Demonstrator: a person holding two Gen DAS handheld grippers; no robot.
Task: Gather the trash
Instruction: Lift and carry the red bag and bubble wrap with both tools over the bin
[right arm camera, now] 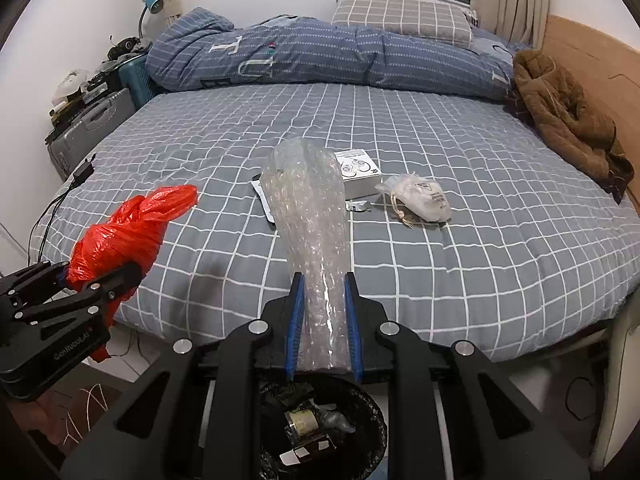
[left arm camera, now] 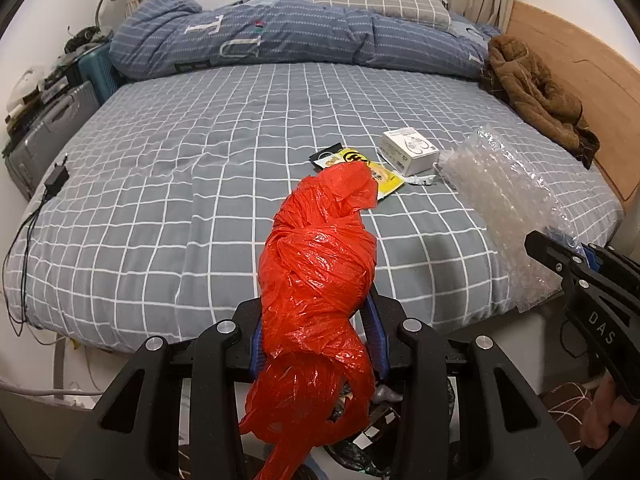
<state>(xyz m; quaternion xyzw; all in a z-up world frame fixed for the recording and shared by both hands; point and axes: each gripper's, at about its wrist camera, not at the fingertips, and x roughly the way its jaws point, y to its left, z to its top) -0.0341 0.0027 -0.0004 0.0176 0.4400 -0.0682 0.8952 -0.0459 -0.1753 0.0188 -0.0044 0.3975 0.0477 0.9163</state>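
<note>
Rolled blue duvet (right arm camera: pixel 320 56), checked pillow (right arm camera: pixel 400 16), brown coat (right arm camera: pixel 560 116), grey suitcase (right arm camera: pixel 92 128), desk lamp (right arm camera: pixel 152 4)

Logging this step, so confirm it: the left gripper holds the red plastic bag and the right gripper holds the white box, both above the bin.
Wrong on one point: the right gripper holds the bubble wrap, as the right wrist view shows. The white box lies on the bed.
</note>
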